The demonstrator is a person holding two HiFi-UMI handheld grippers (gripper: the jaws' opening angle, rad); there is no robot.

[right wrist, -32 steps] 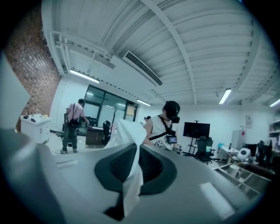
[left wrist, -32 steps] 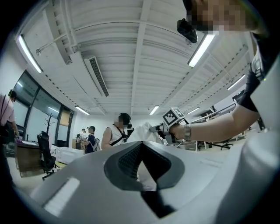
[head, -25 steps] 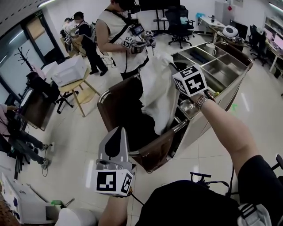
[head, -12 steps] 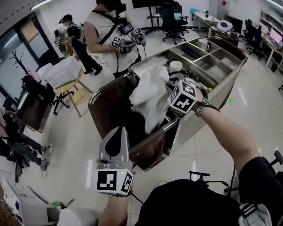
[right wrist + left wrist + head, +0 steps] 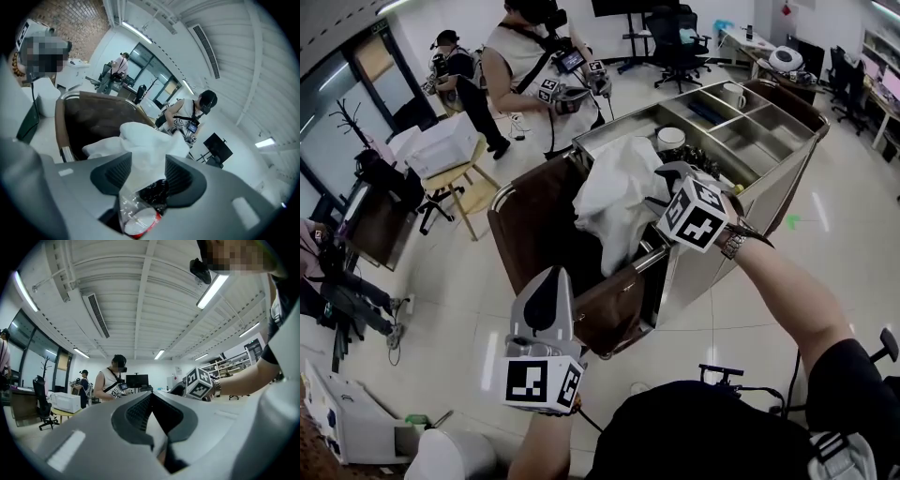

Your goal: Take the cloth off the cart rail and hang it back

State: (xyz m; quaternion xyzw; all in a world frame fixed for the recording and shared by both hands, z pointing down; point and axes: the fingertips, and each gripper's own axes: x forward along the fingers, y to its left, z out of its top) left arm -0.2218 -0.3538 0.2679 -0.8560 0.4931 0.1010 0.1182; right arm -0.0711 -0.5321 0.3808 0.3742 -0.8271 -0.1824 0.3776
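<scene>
Cloth (image 5: pixel 614 197) sits lower than a second ago, bunched over the cart rail (image 5: pixel 649 259). The right tongs (image 5: pixel 664 186) have just been opening, with the fabric loose between them, so the rehanging looks nearly done. The left tongs (image 5: pixel 546 298) are closed and empty, well short of the rail; beyond it, steel compartments (image 5: pixel 761 141) hold a white bowl (image 5: pixel 671 139) and a mug (image 5: pixel 734 95).

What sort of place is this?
Probably an open office or lab: black swivel chairs at the back, another person wearing a head camera, and a steel cart parked on the tiled floor.
</scene>
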